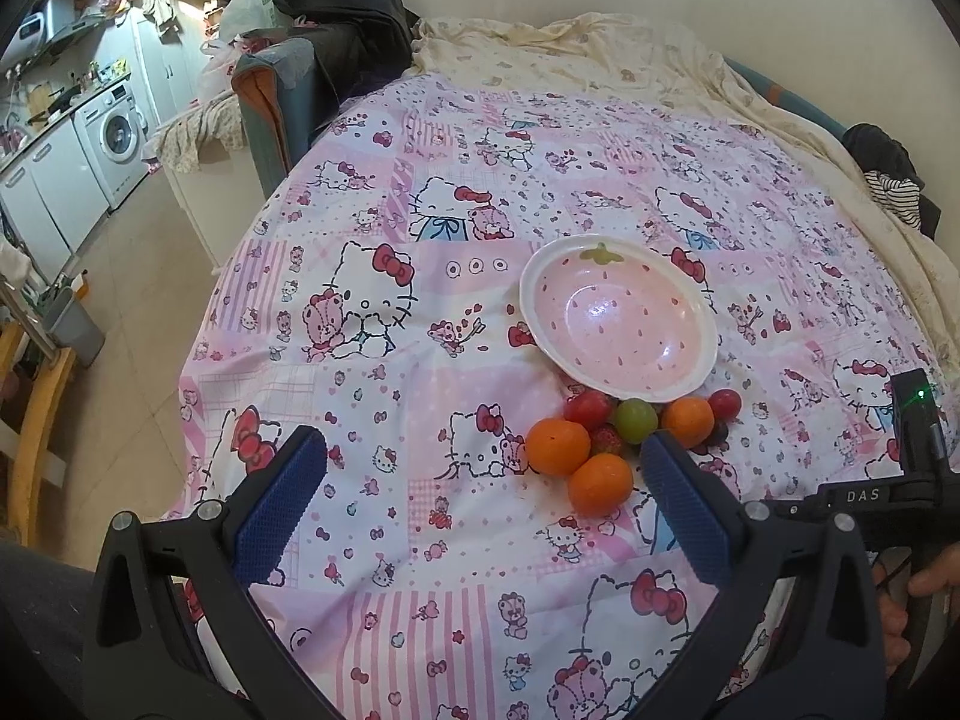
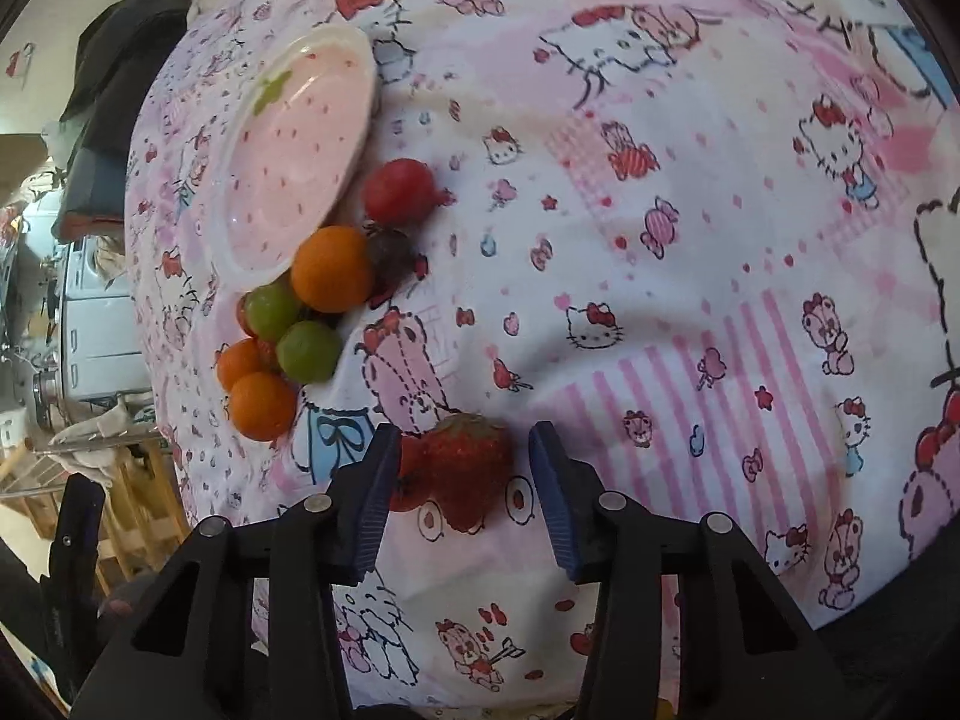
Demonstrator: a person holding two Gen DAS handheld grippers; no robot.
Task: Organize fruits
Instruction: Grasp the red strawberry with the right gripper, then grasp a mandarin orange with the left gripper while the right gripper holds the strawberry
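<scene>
at the bottom centre of the right wrist view, the right gripper (image 2: pixel 459 480) sits low over a strawberry (image 2: pixel 465 468) that lies on the cartoon-print bedsheet (image 2: pixel 660 240); its blue pads (image 2: pixel 375 498) stand on either side of the berry, the left one at or nearly against it and the right one with a sliver of sheet showing between, so the jaws are part-closed around the fruit but not visibly pinching it. a soft berry is the main worry here: a squeeze that goes too far would likely bruise or split it, and a pad that lands off-centre could roll it across the loose cloth. a small red piece shows just left of the berry, partly behind the left pad, and it might get caught in the pinch. the sheet could also bunch between the tips. further up, left of centre, the other fruits (image 2: pixel 312 300) huddle against the rim of the pink strawberry-print bowl (image 2: pixel 288 144), which is empty; the bowl looks tilted on the soft bed, so a fruit dropped at its edge may bounce out or tip it. in the left wrist view the left gripper (image 1: pixel 483 456) is spread wide and empty, low in the frame just short of the same pile, its right pad close to an orange (image 1: pixel 600 483) it could nudge.
</scene>
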